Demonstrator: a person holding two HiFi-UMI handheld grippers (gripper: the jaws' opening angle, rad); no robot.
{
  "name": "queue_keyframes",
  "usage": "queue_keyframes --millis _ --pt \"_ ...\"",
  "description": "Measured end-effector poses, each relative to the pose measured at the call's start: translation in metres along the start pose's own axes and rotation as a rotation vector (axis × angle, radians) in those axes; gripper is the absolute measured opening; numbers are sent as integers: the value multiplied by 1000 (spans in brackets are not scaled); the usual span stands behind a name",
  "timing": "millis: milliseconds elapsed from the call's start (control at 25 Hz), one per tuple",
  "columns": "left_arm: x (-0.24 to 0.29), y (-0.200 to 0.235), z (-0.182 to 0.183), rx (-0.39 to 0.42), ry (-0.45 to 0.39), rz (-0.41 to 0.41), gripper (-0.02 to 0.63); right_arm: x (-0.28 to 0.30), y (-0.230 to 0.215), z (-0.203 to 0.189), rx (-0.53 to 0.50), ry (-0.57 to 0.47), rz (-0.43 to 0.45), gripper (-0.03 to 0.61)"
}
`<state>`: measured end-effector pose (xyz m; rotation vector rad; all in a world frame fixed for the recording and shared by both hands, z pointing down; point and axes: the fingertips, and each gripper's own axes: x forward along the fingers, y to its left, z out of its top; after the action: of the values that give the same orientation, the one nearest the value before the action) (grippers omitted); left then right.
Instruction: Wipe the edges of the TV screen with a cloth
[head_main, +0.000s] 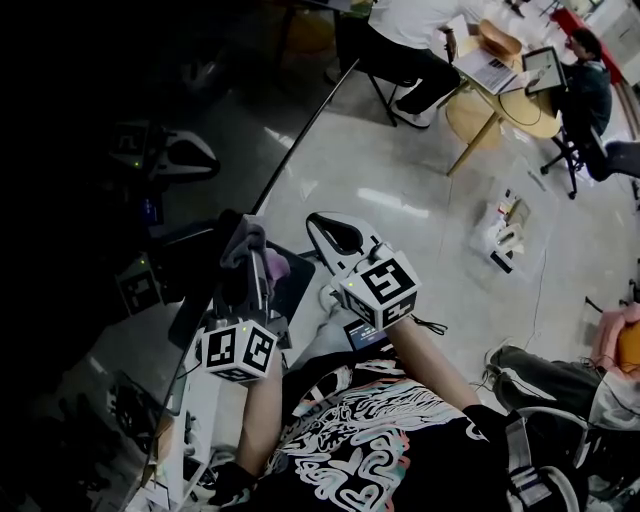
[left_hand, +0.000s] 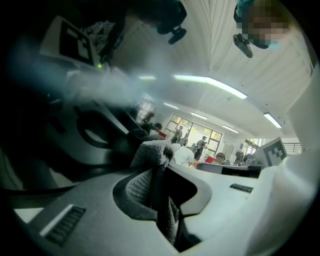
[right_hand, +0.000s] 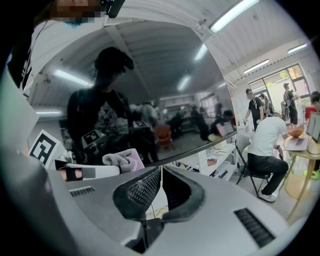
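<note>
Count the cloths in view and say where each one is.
1. The cloth is clamped in the left gripper, at the edge of the TV screen. Others may be hidden.

TV screen (head_main: 90, 300): we lose its left part in darkness, its near end past the bottom edge.
Cloth (left_hand: 151, 151): we cannot see its lower end, buried inside the left claw (left_hand: 159, 175).

My black T-shirt (head_main: 370, 440) carries white, pink and teal heart doodles. Above it I'm seeing black-and-white marker cubes (head_main: 238, 350) capping the pale-grey left gripper (left_hand: 160, 172) and right gripper (right_hand: 161, 175), with dark ribbed pads inside.
</note>
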<state>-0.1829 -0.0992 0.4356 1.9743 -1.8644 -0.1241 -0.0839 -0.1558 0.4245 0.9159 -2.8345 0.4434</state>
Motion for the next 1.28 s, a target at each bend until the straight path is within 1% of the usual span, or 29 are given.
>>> queue_keyframes --millis 320,600,760,960,1160,1280 --pt "16 -8 10 -36 9 -31 52 6 -7 12 4 10 -7 34" --pt "31 -18 11 -47 3 -49 52 7 -28 14 -5 16 -33 34" --pt "35 -18 12 -65 13 -57 52 11 -30 14 -2 22 -35 34" --pt "40 -20 16 -65 12 -73 52 14 -30 18 -3 17 -34 34" --pt "49 -21 14 -80 11 -83 52 15 -39 15 -15 20 -48 34" --pt "53 -22 15 -95 10 -92 52 16 -44 17 -3 22 -57 34"
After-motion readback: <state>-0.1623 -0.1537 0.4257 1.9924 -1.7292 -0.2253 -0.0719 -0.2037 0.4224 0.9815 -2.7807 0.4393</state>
